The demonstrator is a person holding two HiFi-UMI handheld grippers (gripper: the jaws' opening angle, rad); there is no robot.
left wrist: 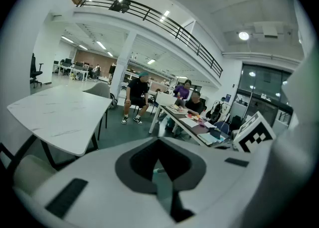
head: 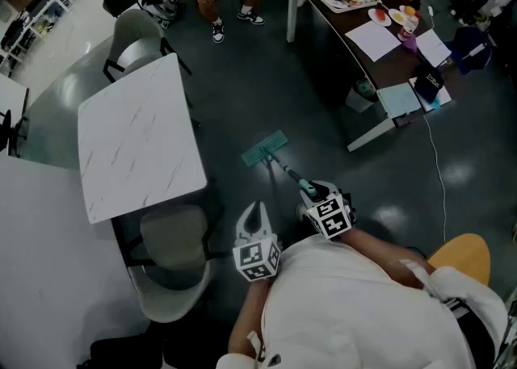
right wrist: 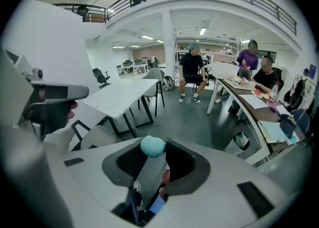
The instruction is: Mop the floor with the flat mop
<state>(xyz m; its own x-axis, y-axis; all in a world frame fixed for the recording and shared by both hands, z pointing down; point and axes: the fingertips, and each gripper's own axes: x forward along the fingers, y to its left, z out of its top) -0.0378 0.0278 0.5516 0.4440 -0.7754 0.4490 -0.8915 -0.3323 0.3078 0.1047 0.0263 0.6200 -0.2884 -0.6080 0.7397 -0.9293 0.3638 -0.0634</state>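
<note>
On the dark floor near the middle of the head view lies the flat mop's teal head (head: 264, 149), flat against the floor and turned at a slant. Its handle (head: 284, 170) runs from the head toward 5 o'clock, up to the right gripper (head: 317, 196). In the right gripper view the right gripper (right wrist: 152, 159) is clamped on the handle just below its round teal knob (right wrist: 152, 146), and the grey shaft drops away between the jaws. The left gripper (head: 257, 214) sits at 8 o'clock from the right one, near it but apart from the handle. In the left gripper view the left gripper (left wrist: 159, 148) has its jaws drawn together to a point; a pale strip shows low between them, and I cannot tell what it is. A white table (head: 137, 137) stands at 9 o'clock from the mop head, well apart from it, with a grey chair (head: 174, 266) tucked at its near edge, at 6 o'clock from the table. At 2 o'clock a long dark surface (head: 388, 69) carries papers (head: 373, 39) and plates, with a small bin (head: 361, 98) on the floor beside its white leg. At 12 o'clock a seated person's legs (head: 230, 4) reach the floor.
</note>
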